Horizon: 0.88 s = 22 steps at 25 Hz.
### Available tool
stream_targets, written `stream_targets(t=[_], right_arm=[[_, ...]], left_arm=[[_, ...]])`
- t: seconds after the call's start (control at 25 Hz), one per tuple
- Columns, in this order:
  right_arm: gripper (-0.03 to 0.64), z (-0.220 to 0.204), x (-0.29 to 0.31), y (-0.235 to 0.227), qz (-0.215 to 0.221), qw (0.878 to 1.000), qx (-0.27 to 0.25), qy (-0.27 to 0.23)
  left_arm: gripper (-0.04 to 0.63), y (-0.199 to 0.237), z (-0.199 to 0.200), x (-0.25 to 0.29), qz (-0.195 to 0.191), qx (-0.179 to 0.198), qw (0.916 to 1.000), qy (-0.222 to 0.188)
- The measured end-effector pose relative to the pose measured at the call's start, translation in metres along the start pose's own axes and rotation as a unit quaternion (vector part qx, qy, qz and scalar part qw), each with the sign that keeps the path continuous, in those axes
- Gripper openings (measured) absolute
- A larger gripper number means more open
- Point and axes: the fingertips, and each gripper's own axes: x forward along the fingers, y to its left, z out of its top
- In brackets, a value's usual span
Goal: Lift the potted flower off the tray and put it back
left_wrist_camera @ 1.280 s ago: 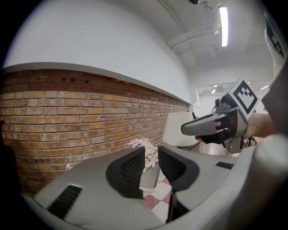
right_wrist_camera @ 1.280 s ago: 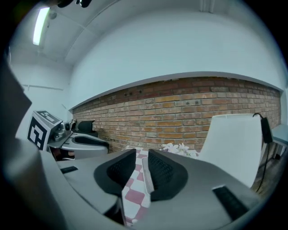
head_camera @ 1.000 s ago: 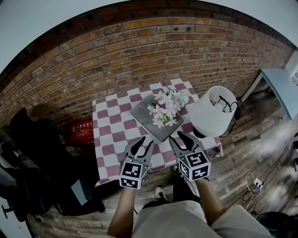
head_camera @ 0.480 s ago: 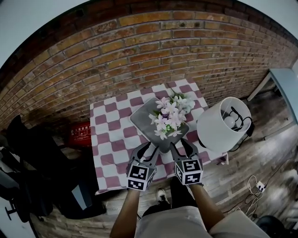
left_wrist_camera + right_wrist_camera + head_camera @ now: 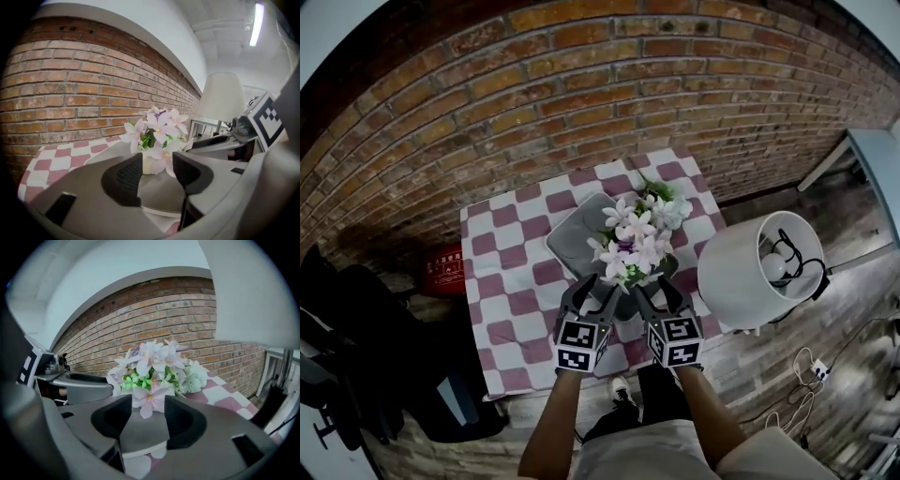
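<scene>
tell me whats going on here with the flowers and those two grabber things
A person holds a two-jaw gripper in each hand over a checked table. The left gripper and the right gripper both point at the potted flower, which stands at the near end of the grey tray. Both sets of jaws are opening and grip nothing; the pot sits just beyond their tips.
</scene>
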Motion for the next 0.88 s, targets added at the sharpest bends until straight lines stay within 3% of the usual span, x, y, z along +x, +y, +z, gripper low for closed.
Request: stream_targets(t=[0.36, 0.88], right_arm=[[0.244, -0.018, 0.037, -0.024, -0.016, 1.0, 0.012, 0.005], [0.261, -0.008, 0.067, -0.031, 0.028, 0.999, 0.009, -0.016]], left_arm=[[0.275, 0.012, -0.025, 0.039, -0.012, -0.024, 0.9993, 0.028], [0.335, 0.011, -0.032, 0.073, -0.049, -0.054, 0.9969, 0.028]])
